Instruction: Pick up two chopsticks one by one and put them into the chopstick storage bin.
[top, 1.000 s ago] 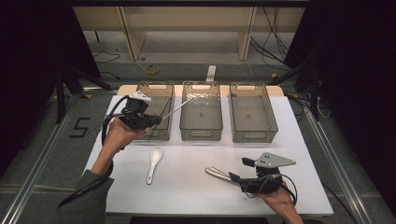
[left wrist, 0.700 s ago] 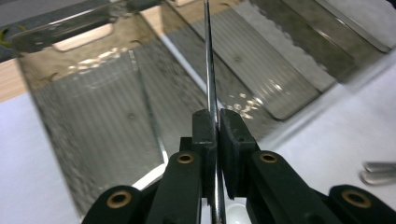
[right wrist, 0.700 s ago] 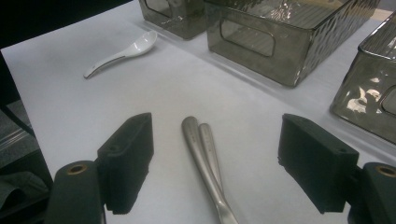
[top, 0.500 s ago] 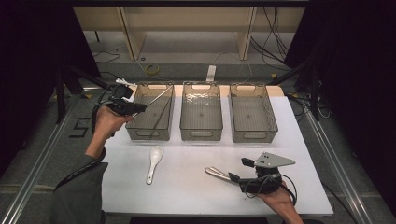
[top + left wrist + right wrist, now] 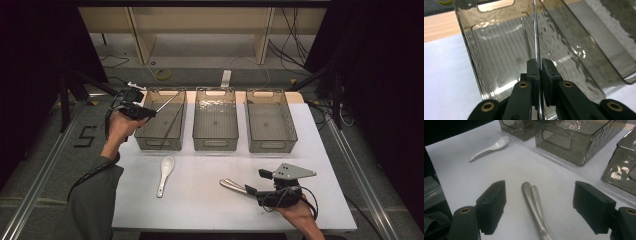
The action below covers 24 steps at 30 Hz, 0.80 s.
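Observation:
My left gripper [image 5: 141,112] is at the left bin's [image 5: 146,135] left rim, shut on a thin metal stick [image 5: 166,103] that slants up over this bin. In the left gripper view the pads [image 5: 533,70] pinch the stick [image 5: 536,30] above the bin's floor [image 5: 499,62]. A second thin stick [image 5: 171,125] seems to lie inside that bin. My right gripper [image 5: 256,183] rests low near the table's front right, open, with its jaws either side of two metal utensil handles [image 5: 533,200] lying on the white table [image 5: 506,170]. The pads do not touch them.
Three smoky clear bins stand in a row at the back: left, middle [image 5: 215,137] and right [image 5: 272,141]. A white ceramic spoon [image 5: 165,173] lies in front of the left bin. It also appears in the right gripper view as the white spoon [image 5: 489,147].
My left hand has carried the stick leftward and back, from the gap by the middle bin to over the left bin. The right gripper has stayed still.

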Motion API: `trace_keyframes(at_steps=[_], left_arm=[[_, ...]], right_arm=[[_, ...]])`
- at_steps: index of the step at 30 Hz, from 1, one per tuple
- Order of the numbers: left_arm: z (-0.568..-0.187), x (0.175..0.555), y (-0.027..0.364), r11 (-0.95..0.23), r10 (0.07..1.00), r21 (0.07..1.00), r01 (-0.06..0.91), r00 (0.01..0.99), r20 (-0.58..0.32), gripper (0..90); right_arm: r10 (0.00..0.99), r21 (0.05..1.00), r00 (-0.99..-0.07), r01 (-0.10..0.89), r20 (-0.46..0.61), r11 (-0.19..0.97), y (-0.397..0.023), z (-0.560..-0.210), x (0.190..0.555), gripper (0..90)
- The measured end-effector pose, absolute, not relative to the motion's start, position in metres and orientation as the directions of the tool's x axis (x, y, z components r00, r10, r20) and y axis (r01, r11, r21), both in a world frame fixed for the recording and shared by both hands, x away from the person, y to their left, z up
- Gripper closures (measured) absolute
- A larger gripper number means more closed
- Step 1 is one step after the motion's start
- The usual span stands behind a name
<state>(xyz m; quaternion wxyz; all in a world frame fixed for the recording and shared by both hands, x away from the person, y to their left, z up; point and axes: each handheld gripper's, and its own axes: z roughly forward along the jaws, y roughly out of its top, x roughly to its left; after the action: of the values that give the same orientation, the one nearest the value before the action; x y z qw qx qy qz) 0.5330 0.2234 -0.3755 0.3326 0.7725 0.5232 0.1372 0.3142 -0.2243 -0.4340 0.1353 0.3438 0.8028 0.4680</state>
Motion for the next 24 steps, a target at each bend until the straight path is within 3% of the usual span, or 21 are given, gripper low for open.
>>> trace_keyframes(at_steps=[19, 22, 24], left_arm=[[-0.405, 0.546, 0.217, -0.226, 0.908, 0.654, 0.722, 0.399, -0.127, 82.3], [-0.406, 0.546, 0.217, -0.187, 0.903, 0.677, 0.712, 0.396, -0.167, 66.8], [-0.404, 0.545, 0.216, -0.173, 0.897, 0.69, 0.703, 0.401, -0.183, 62.9]], right_arm=[[0.676, 0.845, -0.73, 0.424, 0.105, 0.327, -0.224, -0.434, 0.314, 27.5], [0.675, 0.844, -0.73, 0.424, 0.104, 0.329, -0.224, -0.434, 0.314, 27.5], [0.676, 0.845, -0.729, 0.424, 0.105, 0.326, -0.224, -0.434, 0.314, 27.5]])
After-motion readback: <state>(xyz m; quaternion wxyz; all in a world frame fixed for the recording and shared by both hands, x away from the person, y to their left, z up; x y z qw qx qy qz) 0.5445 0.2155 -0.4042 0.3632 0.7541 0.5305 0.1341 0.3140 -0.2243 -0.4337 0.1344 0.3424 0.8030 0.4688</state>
